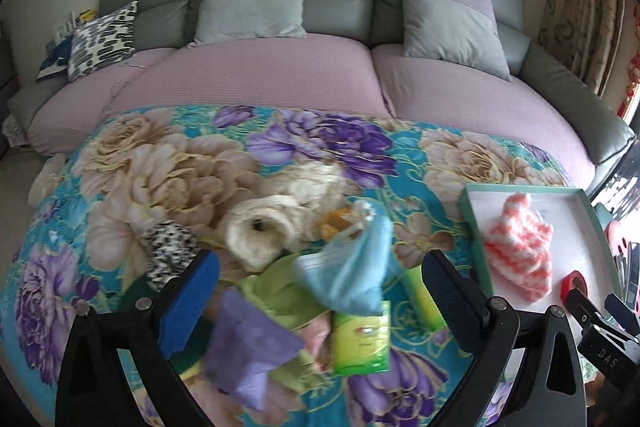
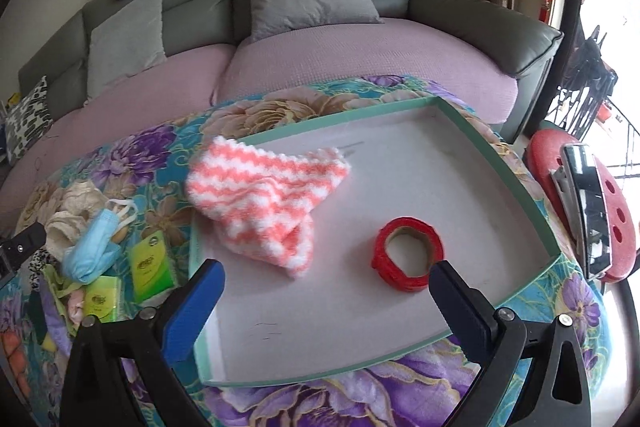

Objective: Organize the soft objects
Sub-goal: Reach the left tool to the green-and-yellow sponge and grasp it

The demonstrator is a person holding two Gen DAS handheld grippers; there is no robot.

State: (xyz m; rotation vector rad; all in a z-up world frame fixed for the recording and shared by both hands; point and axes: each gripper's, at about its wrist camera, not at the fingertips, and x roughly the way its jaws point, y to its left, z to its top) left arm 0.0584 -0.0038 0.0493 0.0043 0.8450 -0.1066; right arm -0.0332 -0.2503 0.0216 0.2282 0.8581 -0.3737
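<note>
Blue face mask (image 1: 352, 267) atop the pile at centre of the floral blanket (image 1: 160, 163): light, limp, likely to slump; best pinched at the bunched middle, not the thin loops. Striped fluffy cloth (image 2: 264, 195) already in the tray (image 2: 516, 183), at 10 o'clock from the red tape roll (image 2: 408, 253); soft, compressible. Left gripper (image 1: 320, 291) jaws spread wide over the pile, gripping nothing. Right gripper (image 2: 326, 301) jaws fully apart above the tray, empty.

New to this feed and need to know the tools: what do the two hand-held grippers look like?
Both look alike. The left hand-held gripper and the right hand-held gripper have black triangular arms with silver rivets. Each carries one bright blue pad and one darker navy pad.
</note>
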